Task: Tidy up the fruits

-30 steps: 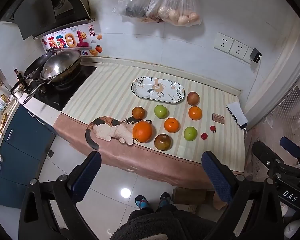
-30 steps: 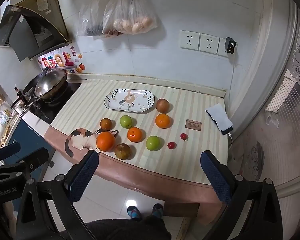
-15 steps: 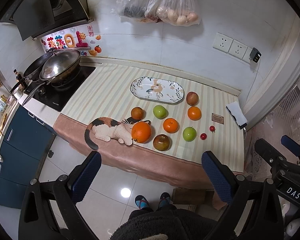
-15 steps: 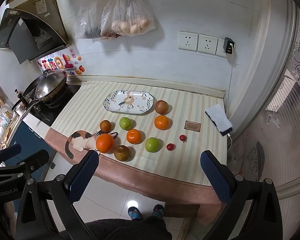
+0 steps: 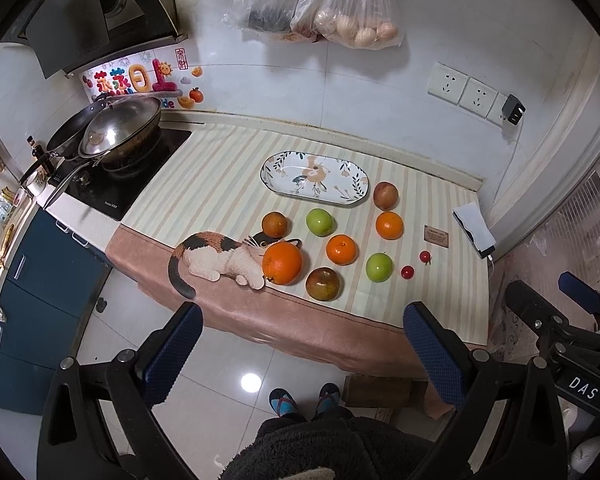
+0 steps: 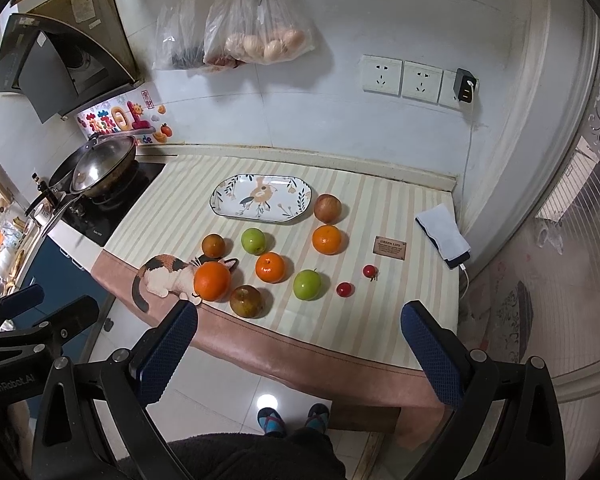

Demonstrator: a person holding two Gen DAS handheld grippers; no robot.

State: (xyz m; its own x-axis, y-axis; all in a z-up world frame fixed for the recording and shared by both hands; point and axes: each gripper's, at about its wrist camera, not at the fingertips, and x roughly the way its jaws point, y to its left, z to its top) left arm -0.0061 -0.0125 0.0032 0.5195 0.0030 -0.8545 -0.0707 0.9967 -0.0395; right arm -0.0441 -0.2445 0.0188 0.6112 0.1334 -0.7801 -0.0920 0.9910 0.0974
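A striped worktop point(image 5: 204, 184) in a small kitchen carries ten loose fruits and one bare oval plate point(image 5: 314, 179) at the far side, as a person stands back from the near edge with a claw in each hand. Both the left claw point(image 5: 302, 356) and the right claw point(image 6: 298, 354) are spread wide and hold nothing, poised well short of the cloth over the floor.

The chief risk sits at the near edge. The big orange point(image 5: 282, 263), resting against a printed cat, and the brown apple point(image 5: 323, 283) just right of it lie close to the drop; a glancing touch from a descending finger could send either rolling to the tiles.

Crowding comes next. A small orange point(image 5: 341, 249), two green apples point(image 5: 320, 222) point(image 5: 379, 267), a second orange point(image 5: 389, 225) and a russet fruit point(image 5: 274, 224) sit near one another, so wide jaws lowered on one may nudge its neighbour. A reddish apple point(image 5: 385, 195) lies just beside the plate's right end and could knock it when lifted.

The plate is shallow: round fruit set down carelessly may roll off, and it probably cannot hold all ten.

Smallest and trickiest are two cherry tomatoes point(image 5: 407, 272) point(image 5: 425, 257) on the right, easy to crush or squirt out from smooth pads. A phone point(image 5: 474, 229) on charge lies beyond them.
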